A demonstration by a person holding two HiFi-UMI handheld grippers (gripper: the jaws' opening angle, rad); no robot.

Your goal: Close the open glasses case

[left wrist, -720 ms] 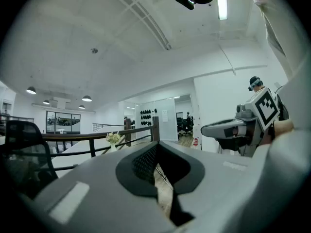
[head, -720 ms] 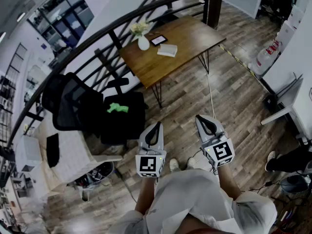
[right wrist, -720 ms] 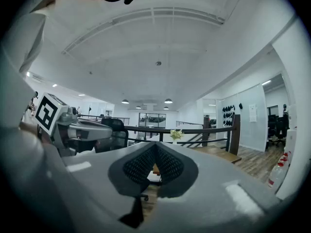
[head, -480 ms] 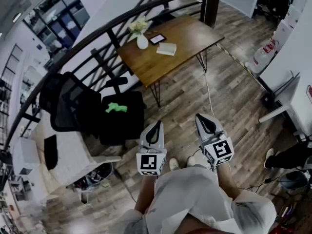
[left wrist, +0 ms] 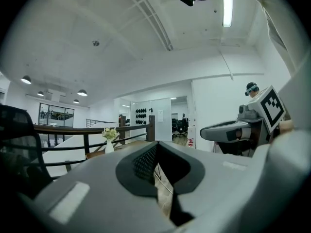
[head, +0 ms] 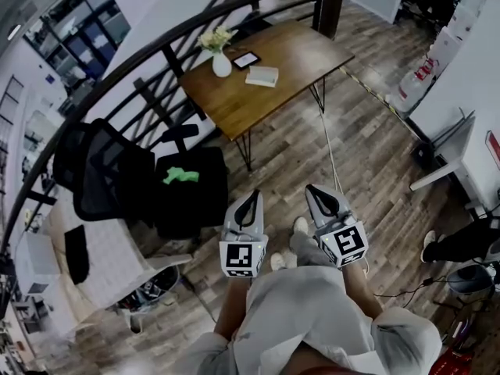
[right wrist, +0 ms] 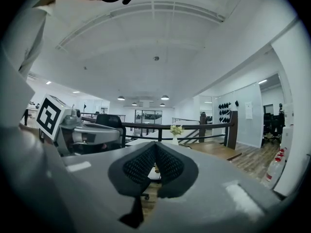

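Note:
A wooden table [head: 289,53] stands far ahead by the railing. On it are a white vase of flowers [head: 221,63], a dark flat item [head: 246,59] and a pale boxy item [head: 262,76]; at this distance I cannot tell which is the glasses case. My left gripper [head: 248,198] and right gripper [head: 312,191] are held side by side in front of my body, well short of the table, both shut and empty. In the left gripper view the pads [left wrist: 146,161] meet, with the vase [left wrist: 110,141] beyond. In the right gripper view the pads [right wrist: 167,165] touch too.
A black office chair [head: 94,170] and a black stool with a green thing [head: 181,175] on it stand at the left. A dark railing [head: 156,53] runs behind the table. A cable [head: 332,151] crosses the wood floor. A white desk [head: 449,158] stands at the right.
The whole view has shifted as the person steps forward; a foot now shows between the grippers. Both grippers stay shut and held the same way.

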